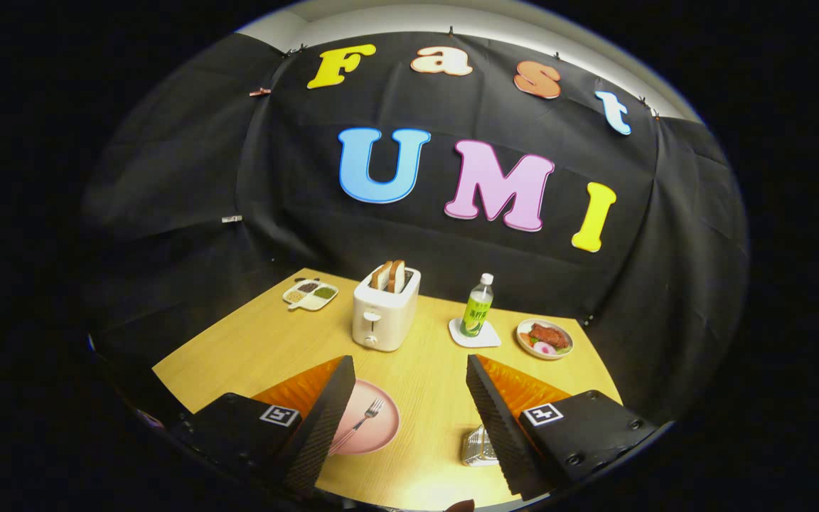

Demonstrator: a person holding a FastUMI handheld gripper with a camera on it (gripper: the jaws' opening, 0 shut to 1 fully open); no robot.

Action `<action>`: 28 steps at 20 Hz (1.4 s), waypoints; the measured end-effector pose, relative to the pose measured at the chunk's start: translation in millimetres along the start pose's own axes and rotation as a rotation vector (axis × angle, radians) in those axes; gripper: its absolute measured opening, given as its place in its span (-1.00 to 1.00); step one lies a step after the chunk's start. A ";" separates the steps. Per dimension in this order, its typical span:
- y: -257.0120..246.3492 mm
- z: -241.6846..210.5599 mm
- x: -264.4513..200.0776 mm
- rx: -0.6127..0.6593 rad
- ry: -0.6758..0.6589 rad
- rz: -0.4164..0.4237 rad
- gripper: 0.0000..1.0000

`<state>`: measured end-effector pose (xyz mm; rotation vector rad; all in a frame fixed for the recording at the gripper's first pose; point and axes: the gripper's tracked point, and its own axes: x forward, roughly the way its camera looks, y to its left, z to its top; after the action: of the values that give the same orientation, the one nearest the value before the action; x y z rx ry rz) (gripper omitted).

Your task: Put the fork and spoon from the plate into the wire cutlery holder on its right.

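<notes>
While my tool (409, 409) hangs above the desk (424, 384) with its fingers spread wide and nothing between them, the pink plate (374, 427) lies just ahead of the left finger, partly hidden by it. On the plate rests the fork (363, 421), tines pointing away from me; I cannot make out the spoon. The wire holder (479, 446) stands beside the right finger, right of the plate. I judge the fork light, stiff and slippery, lying flat, so I would pinch it across the handle near the middle. Beyond stand a toaster (386, 316), a bottle (477, 307) and two dishes of food.
</notes>
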<state>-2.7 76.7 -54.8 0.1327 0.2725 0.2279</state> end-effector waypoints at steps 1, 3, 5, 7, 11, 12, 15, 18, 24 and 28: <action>7.9 -8.7 3.3 0.004 0.038 0.019 0.95; 22.9 -27.6 9.2 0.016 0.125 0.058 0.96; 33.6 -48.9 14.5 0.034 0.220 0.088 0.95; 42.5 -69.5 20.5 0.053 0.303 0.103 0.94; 57.8 -111.3 34.0 0.112 0.460 0.116 0.90; 60.1 -119.7 37.9 0.123 0.491 0.109 0.80; 69.1 -145.1 49.9 0.152 0.586 0.108 0.68; 80.7 -170.5 61.9 0.170 0.677 0.114 0.50; 93.3 -216.4 75.1 0.179 0.833 0.085 0.23; 96.8 -237.8 84.1 0.184 0.890 0.063 0.24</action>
<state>-10.4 213.9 -287.4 0.2177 1.1774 0.3159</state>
